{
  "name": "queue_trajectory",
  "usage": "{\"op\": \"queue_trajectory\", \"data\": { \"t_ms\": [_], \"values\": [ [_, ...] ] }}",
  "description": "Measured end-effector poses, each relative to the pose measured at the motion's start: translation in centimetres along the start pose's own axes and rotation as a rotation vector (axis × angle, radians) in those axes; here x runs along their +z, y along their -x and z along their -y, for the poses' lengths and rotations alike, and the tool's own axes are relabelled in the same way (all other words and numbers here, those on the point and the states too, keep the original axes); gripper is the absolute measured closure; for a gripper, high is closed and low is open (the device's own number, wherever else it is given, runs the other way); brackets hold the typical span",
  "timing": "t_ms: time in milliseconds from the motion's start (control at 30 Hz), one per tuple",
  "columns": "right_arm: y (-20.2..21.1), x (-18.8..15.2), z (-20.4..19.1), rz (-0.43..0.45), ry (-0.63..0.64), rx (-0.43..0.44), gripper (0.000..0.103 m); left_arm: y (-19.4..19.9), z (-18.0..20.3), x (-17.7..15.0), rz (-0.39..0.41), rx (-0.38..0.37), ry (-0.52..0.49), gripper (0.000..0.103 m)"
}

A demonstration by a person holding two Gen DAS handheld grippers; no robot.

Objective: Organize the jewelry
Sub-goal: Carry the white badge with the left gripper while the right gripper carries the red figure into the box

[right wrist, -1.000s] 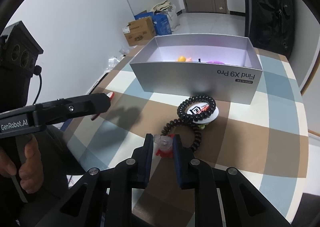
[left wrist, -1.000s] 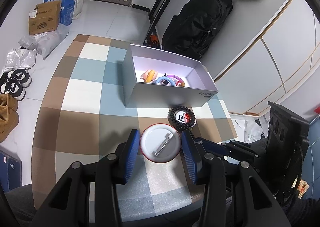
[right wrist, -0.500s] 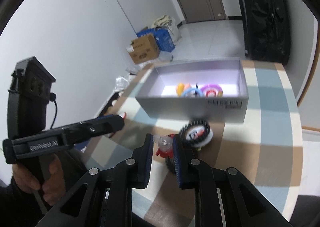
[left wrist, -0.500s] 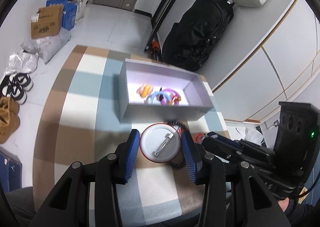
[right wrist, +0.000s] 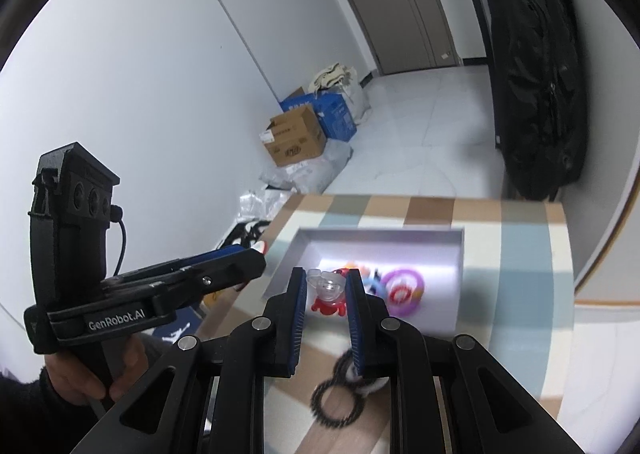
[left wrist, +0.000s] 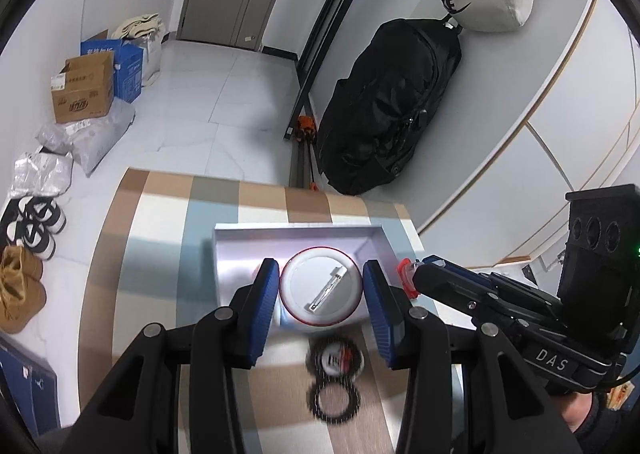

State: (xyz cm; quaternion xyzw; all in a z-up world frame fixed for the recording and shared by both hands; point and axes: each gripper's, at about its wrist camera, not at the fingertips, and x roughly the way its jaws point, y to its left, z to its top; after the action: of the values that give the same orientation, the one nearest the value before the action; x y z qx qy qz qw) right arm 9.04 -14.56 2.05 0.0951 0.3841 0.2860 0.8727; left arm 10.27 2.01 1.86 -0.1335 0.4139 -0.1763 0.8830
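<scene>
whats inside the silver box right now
In the silver box, the right wrist view shows a purple ring and blurred blue and orange pieces. The right gripper and its red charm cover the rest.

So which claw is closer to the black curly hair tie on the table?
Hard to tell. The left claw, holding the round badge, and the right claw, holding a small red charm, both hover above the hair tie.

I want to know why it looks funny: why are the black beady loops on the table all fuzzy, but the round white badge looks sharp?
Left wrist view: the camera rides with the left claw, so the held badge stays crisp, while the bead loops smear. Right wrist view: same smear on the loops and the box; the red charm stays clear.
</scene>
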Motion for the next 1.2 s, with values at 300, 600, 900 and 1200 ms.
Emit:
{"op": "queue_trajectory", "data": {
  "t_ms": [300, 600, 900, 1200],
  "values": [
    [-3.5, 2.3, 2.6, -0.002, -0.011, 0.012, 0.084, -3.0, -0.8, 1.1, -0.010, 0.001, 0.010, 0.066],
    [-5.5, 2.3, 4.6, -0.036, -0.032, 0.014, 0.084, -5.2, -1.7, 0.8, -0.067, -0.027, 0.015, 0.066],
    [-6.3, 2.0, 6.5, -0.070, -0.103, -0.001, 0.084, -6.1, -1.4, 0.7, -0.084, -0.017, -0.002, 0.066],
    [-6.3, 1.8, 6.5, -0.070, -0.120, 0.002, 0.084, -6.3, -1.6, 0.6, -0.084, -0.015, -0.002, 0.066]
  ]
}}
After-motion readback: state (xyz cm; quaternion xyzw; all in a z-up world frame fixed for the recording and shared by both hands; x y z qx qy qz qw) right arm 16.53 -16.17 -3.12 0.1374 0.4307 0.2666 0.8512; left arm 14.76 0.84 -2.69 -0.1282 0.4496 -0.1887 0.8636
